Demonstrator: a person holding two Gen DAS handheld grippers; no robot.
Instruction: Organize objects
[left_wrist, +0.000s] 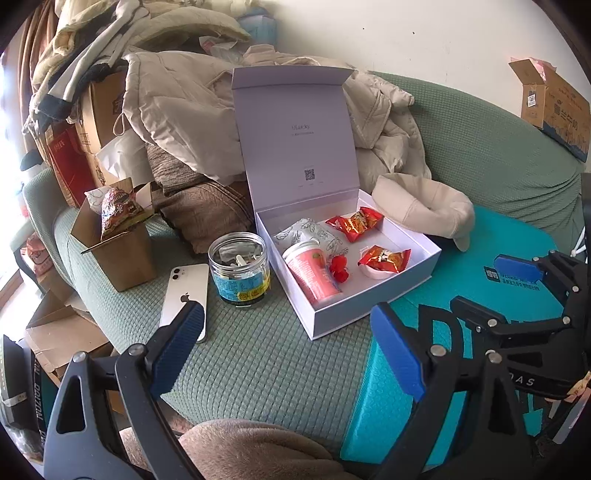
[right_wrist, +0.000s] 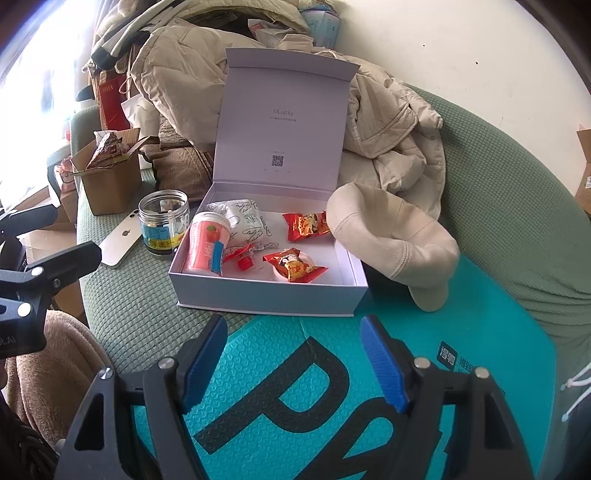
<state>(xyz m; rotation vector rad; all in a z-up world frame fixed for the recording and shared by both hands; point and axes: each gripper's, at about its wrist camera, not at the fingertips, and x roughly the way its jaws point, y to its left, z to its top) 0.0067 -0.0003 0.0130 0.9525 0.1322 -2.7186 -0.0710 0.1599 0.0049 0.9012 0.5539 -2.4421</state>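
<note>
Inside, "ULucky" on box lid (right_wrist: 284, 114).

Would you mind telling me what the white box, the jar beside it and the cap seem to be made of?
White box: rigid matte paperboard, judging by its thick flat walls and creased hinged lid.
Jar: clear and glossy, with contents visible through the wall; plastic or glass, I cannot tell which.
Cap: soft beige fabric, probably cotton, with visible stitched seams and a slumped crown.
</note>
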